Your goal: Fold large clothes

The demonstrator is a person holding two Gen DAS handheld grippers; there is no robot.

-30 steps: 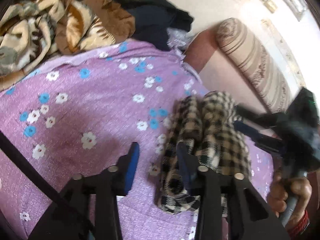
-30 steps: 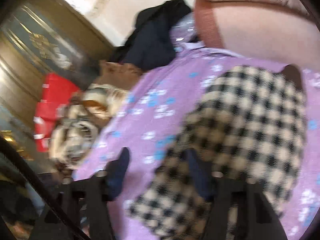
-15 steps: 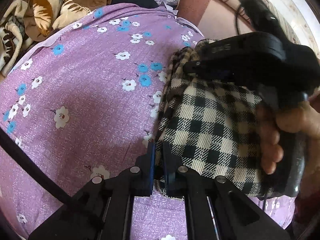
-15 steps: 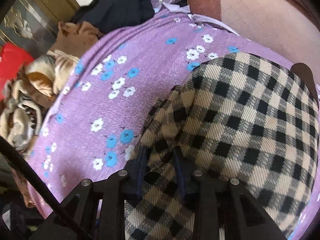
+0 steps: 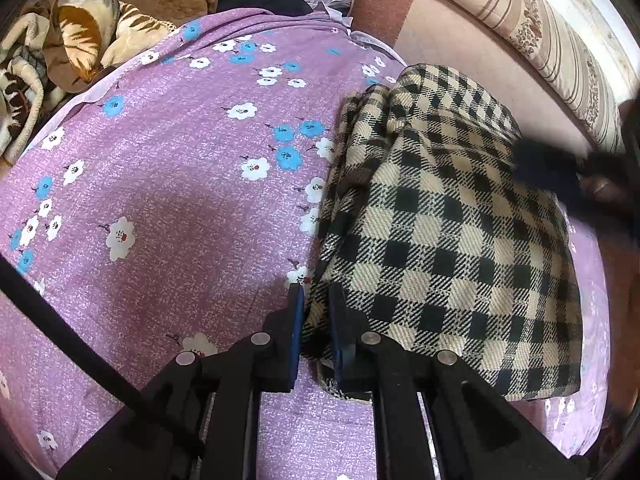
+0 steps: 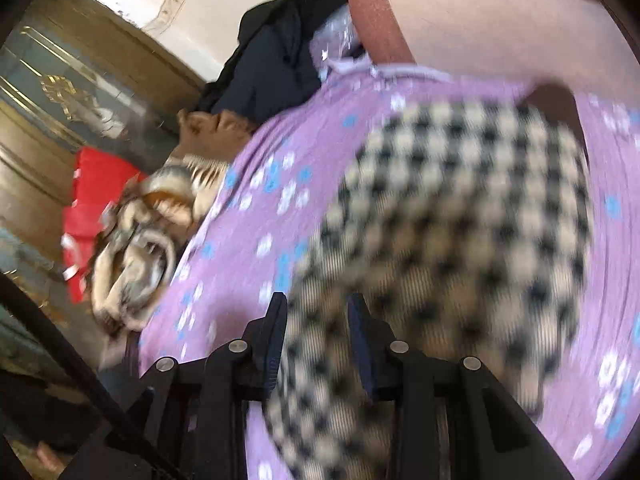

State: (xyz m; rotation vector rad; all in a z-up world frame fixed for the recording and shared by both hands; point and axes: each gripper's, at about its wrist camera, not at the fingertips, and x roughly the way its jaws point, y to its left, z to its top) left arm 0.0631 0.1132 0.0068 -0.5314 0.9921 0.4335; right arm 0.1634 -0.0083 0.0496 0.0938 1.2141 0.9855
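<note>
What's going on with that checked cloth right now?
Left tool pinching checked garment's corner, easing. Right tool opening over it. Garment bunched on floral sheet. Nothing blocking.

The left black two-finger claw point(image 5: 316, 322) points steeply down, its blue pads opening slightly yet pinching a fold of checked cloth point(image 5: 440, 240); the right black claw point(image 6: 318, 344), blurred, is opening, cloth between its pads.

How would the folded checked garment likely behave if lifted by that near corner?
Probably floppy: the checked garment is soft woven cloth, so its layers would likely sag and unfold. Its thick bundle suggests some weight. The left claw pinches only one corner.
</note>
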